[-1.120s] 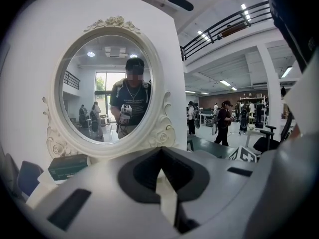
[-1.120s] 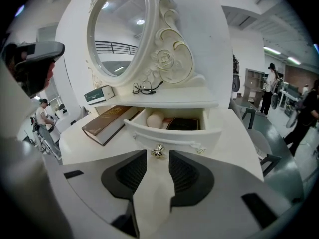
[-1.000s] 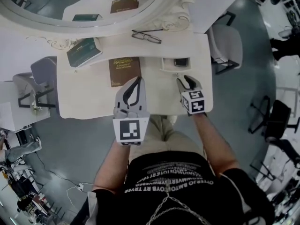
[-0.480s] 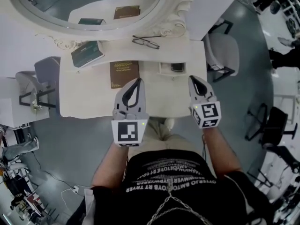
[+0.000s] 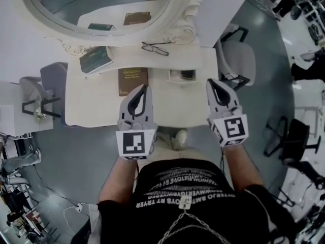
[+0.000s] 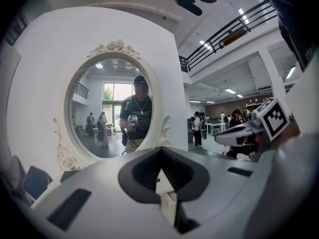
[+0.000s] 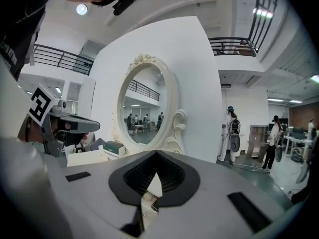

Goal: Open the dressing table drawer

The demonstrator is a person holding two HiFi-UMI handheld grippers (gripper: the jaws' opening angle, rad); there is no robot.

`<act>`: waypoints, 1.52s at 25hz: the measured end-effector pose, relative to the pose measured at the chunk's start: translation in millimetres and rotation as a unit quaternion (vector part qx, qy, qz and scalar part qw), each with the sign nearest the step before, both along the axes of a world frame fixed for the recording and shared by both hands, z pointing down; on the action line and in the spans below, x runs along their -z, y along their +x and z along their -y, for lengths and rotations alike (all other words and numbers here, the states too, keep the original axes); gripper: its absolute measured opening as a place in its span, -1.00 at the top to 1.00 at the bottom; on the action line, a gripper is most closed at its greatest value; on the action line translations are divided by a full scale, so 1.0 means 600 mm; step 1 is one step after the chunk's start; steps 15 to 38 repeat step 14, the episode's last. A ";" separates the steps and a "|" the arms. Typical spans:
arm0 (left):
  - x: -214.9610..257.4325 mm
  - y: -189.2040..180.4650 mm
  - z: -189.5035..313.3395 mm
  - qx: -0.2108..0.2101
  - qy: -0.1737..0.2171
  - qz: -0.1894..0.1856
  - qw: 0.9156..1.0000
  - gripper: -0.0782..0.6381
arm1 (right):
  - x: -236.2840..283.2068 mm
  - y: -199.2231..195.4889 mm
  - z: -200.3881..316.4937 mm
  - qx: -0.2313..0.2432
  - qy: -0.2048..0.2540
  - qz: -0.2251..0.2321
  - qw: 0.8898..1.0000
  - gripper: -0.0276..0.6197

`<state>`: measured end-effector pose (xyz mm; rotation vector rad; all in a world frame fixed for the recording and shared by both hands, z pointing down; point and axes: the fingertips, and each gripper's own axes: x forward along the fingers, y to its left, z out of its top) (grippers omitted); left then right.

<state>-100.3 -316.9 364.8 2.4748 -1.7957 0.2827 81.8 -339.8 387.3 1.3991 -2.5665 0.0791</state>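
Note:
The white dressing table (image 5: 91, 111) stands below me in the head view, with its oval mirror (image 5: 101, 9) at the back. A small white drawer (image 5: 182, 75) with a dark thing in it stands out under the mirror's base. My left gripper (image 5: 144, 87) hangs high over the table's front middle, shut and empty. My right gripper (image 5: 210, 82) is level with it over the table's right end, just right of the drawer and well above it, also shut on nothing. The left gripper view has its closed tips (image 6: 160, 156) pointing at the mirror (image 6: 112, 108). In the right gripper view its tips (image 7: 157, 156) meet too.
On the tabletop lie a brown book (image 5: 133, 80), a green book (image 5: 95, 60) and a pair of glasses (image 5: 156, 48). A grey chair (image 5: 236, 60) stands to the table's right, and another chair (image 5: 51, 80) to its left. People stand in the hall behind.
Both grippers have risen off the table towards the camera, the right one far more. The right gripper stood open next to the small drawer and is now shut, up and to the right of it.

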 end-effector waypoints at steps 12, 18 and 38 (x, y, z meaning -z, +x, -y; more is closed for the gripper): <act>0.052 0.017 -0.039 0.002 0.014 0.022 1.000 0.78 | 0.025 0.024 -0.042 0.018 -0.012 -0.009 1.000 0.91; 0.051 0.020 -0.046 0.005 0.013 0.025 1.000 0.78 | 0.019 0.031 -0.050 0.020 -0.020 -0.011 1.000 0.91; 0.051 0.020 -0.046 0.005 0.013 0.025 1.000 0.78 | 0.019 0.031 -0.050 0.020 -0.020 -0.011 1.000 0.91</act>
